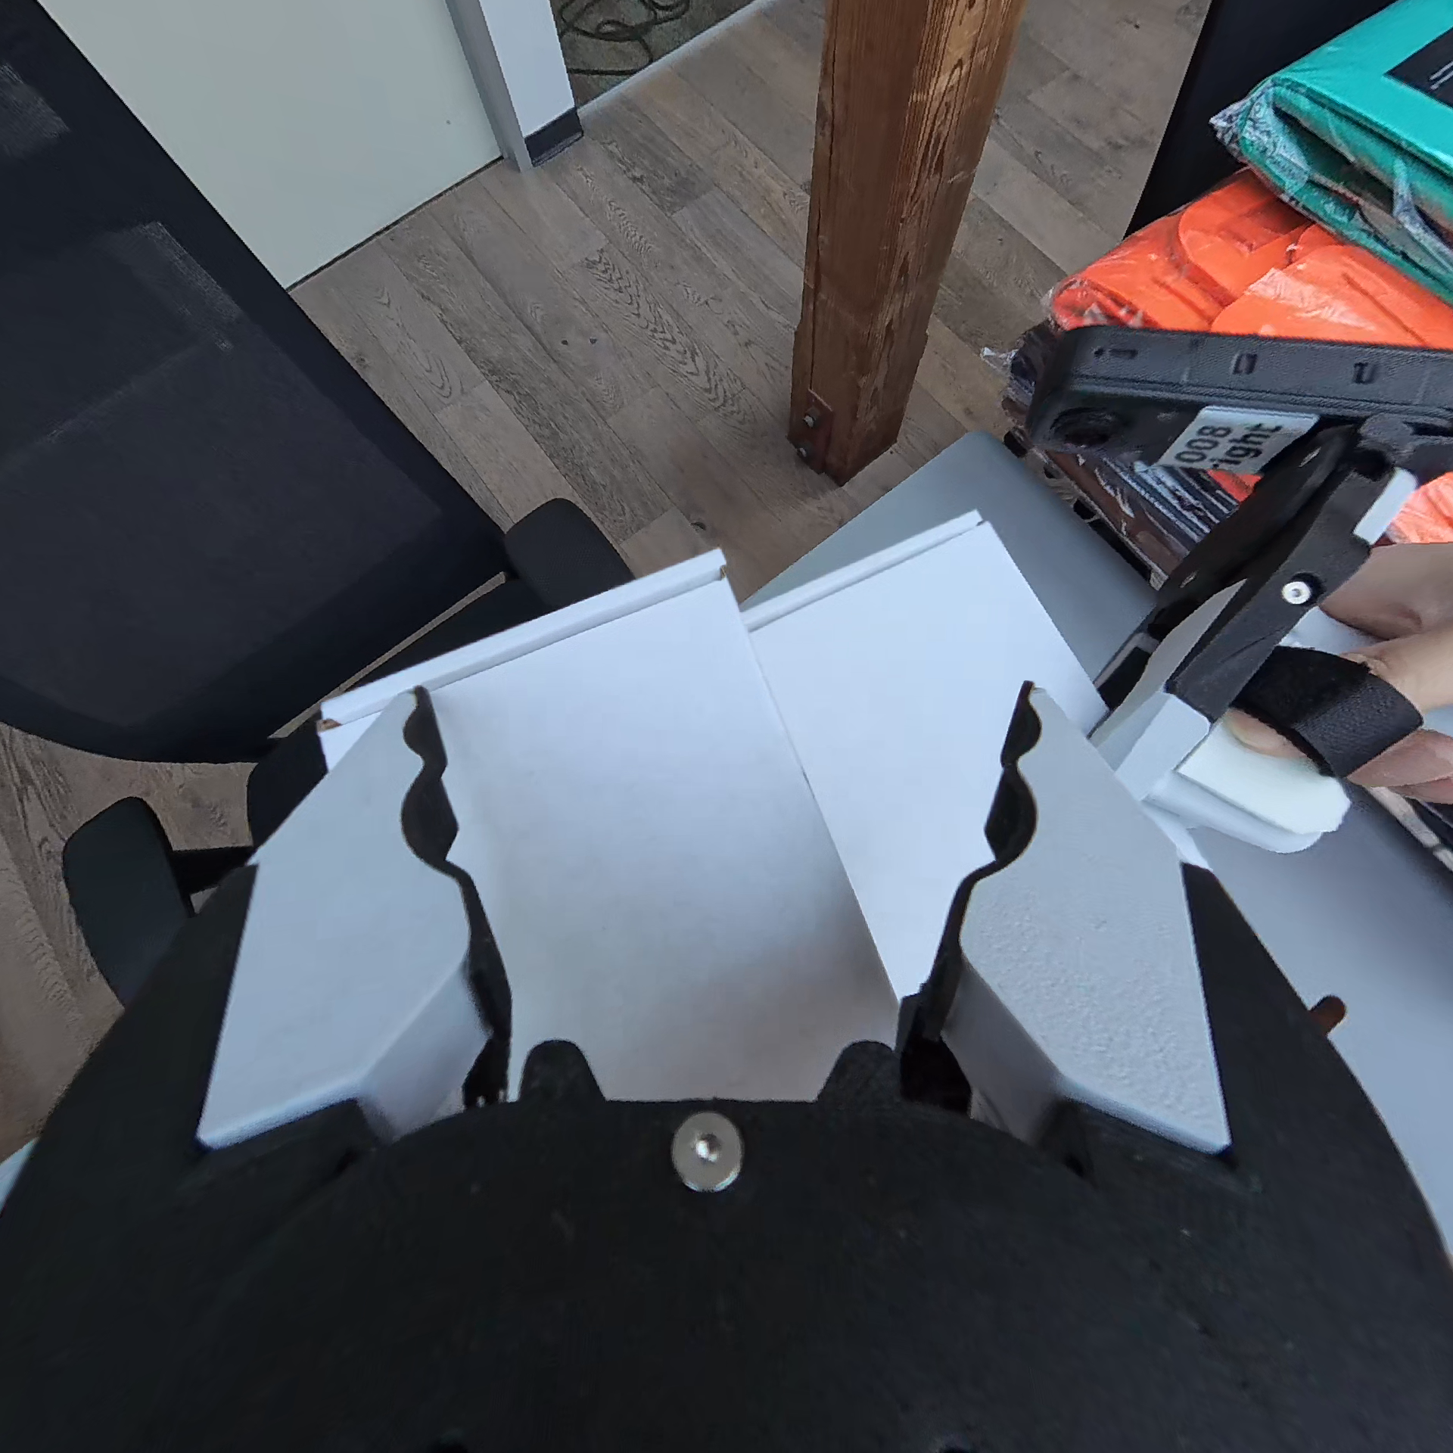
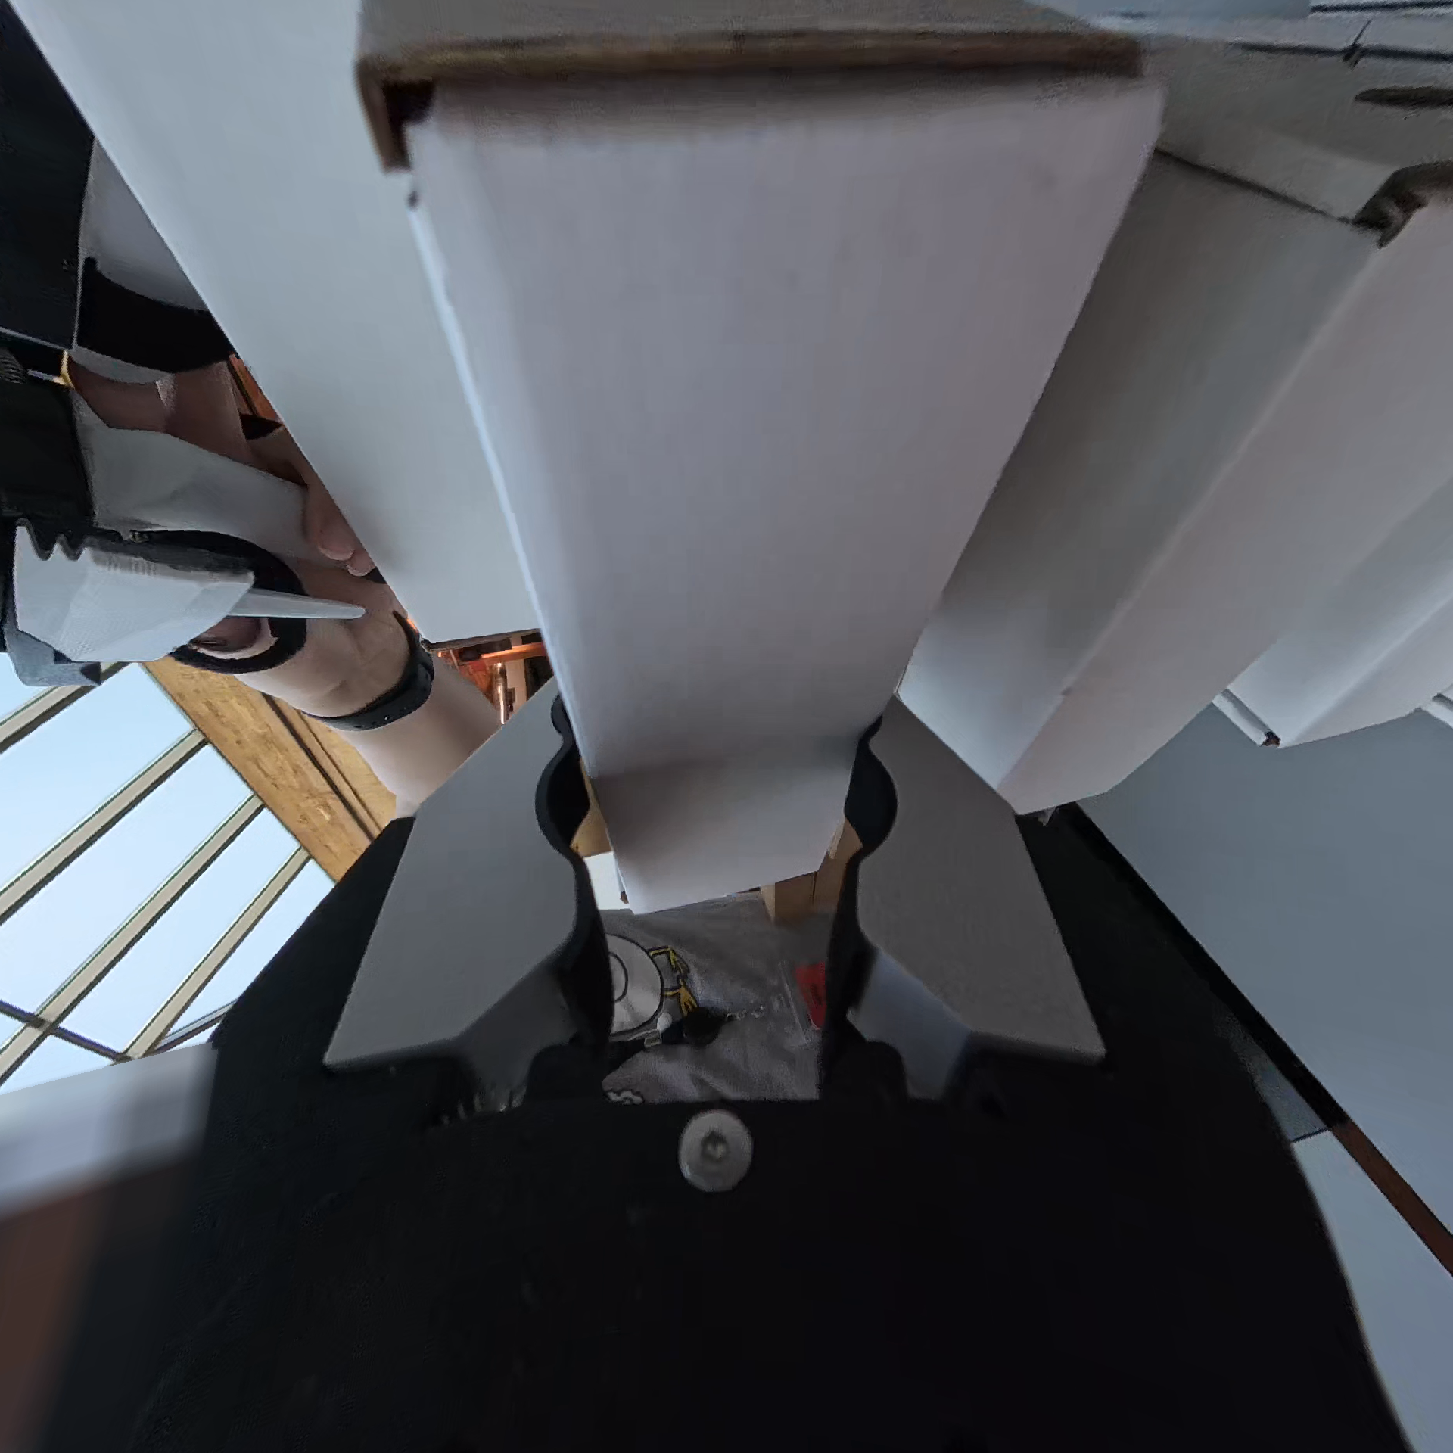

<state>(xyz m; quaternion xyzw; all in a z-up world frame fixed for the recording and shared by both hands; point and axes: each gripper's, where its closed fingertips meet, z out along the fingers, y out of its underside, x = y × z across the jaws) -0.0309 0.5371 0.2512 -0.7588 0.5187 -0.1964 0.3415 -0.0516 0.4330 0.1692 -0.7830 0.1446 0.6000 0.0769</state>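
Observation:
A white cardboard box, unfolded into flat panels, lies on a grey table (image 1: pixel 1297 943). In the left wrist view my left gripper (image 1: pixel 723 696) is open wide, with one white panel (image 1: pixel 629 825) lying between and under its fingers. A second panel (image 1: pixel 904 668) lies beside it to the right. My right gripper (image 1: pixel 1116 708), held by a hand, reaches the box's right side. In the right wrist view my right gripper (image 2: pixel 717 719) is closed on the narrow end of a white box flap (image 2: pixel 747 432), both fingers touching its sides. The left gripper (image 2: pixel 157 582) and a hand show at the left.
A black mesh chair (image 1: pixel 157 393) stands left of the table, and a wooden post (image 1: pixel 880 236) stands behind it on the wood floor. Orange (image 1: pixel 1258 259) and green (image 1: pixel 1376 118) bagged packets are stacked at the right. A bagged grey garment (image 2: pixel 708 991) lies under the right gripper.

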